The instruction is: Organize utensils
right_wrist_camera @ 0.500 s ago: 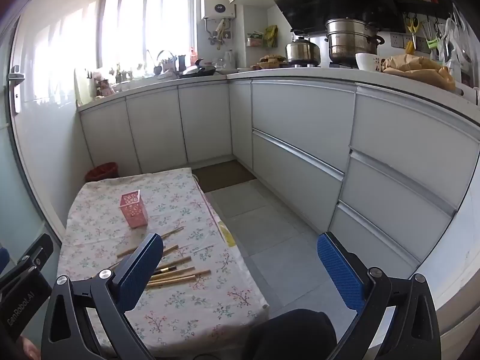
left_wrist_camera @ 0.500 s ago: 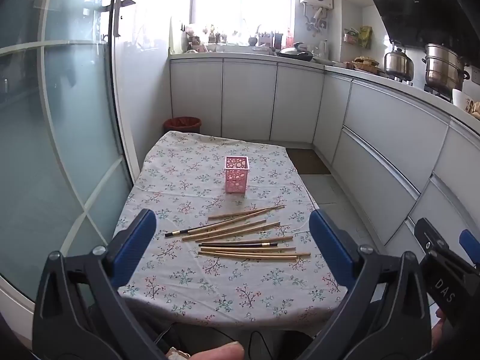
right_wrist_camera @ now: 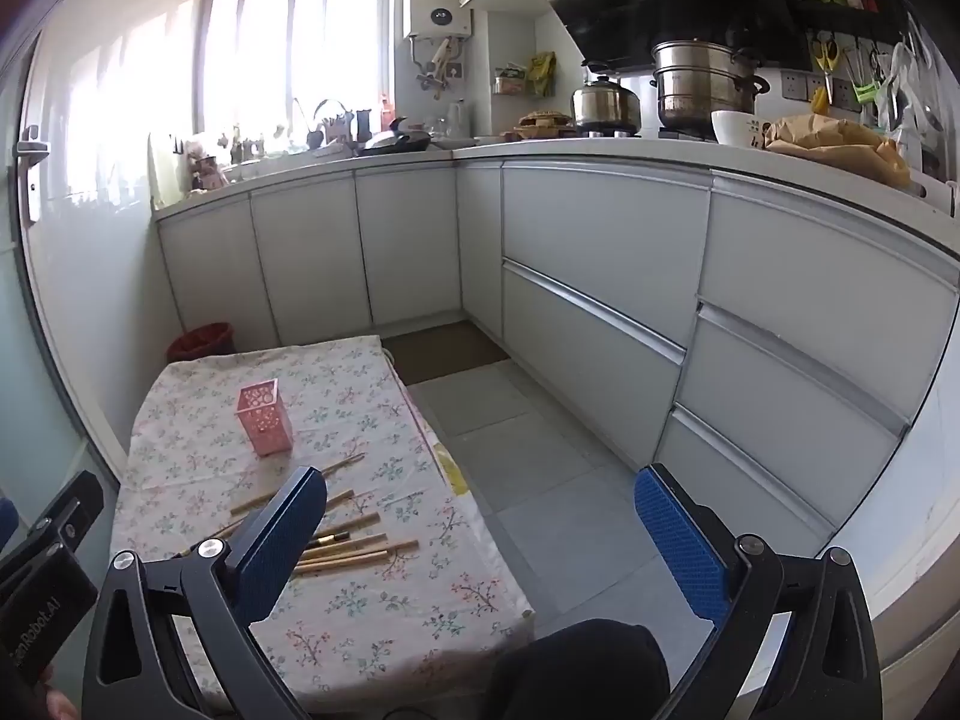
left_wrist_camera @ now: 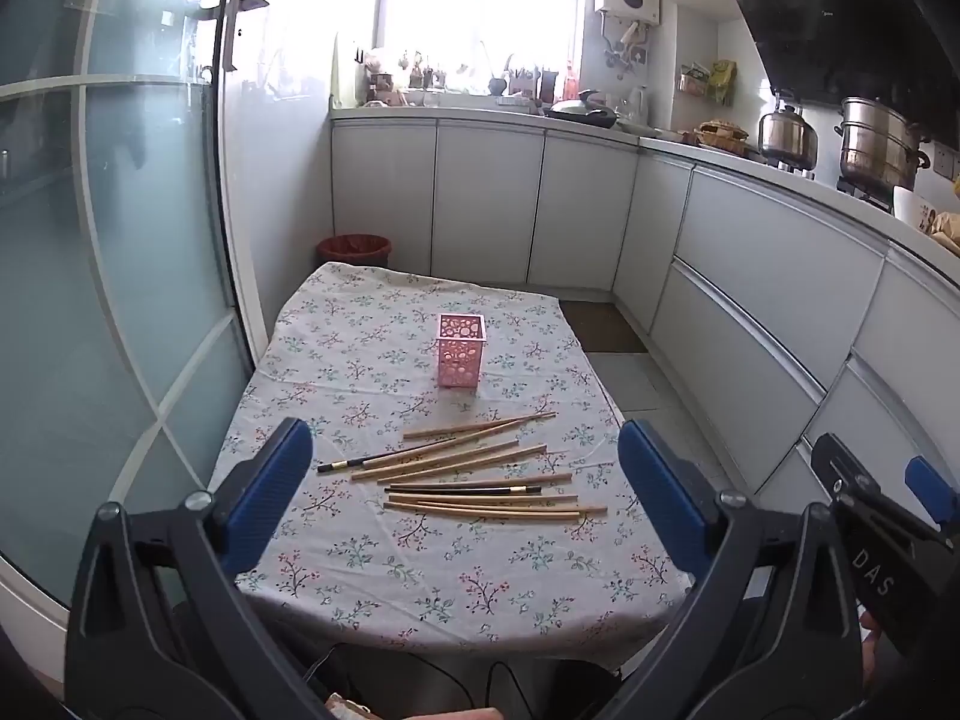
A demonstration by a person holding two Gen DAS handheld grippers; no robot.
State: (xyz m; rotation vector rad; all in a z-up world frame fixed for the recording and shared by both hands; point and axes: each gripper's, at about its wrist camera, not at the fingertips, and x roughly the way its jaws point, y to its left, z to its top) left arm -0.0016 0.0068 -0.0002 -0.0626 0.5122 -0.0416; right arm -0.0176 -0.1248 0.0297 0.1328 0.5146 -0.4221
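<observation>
Floral tablecloth [left_wrist_camera: 372,564] — scattered chopsticks [left_wrist_camera: 474,474], pink holder [left_wrist_camera: 460,351]

The left gripper [left_wrist_camera: 465,489] has black plastic triangular arms with silver screws and blue ribbed pads [left_wrist_camera: 273,489]. The right gripper [right_wrist_camera: 480,546] matches it, blue textured pads [right_wrist_camera: 681,543] included; white lettering marks each black housing.

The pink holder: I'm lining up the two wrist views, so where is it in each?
Left wrist: pink holder at centre, beyond the chopsticks.
Right wrist: pink holder at lower left, upright on the tablecloth.
Shared landmark: red bin.
</observation>
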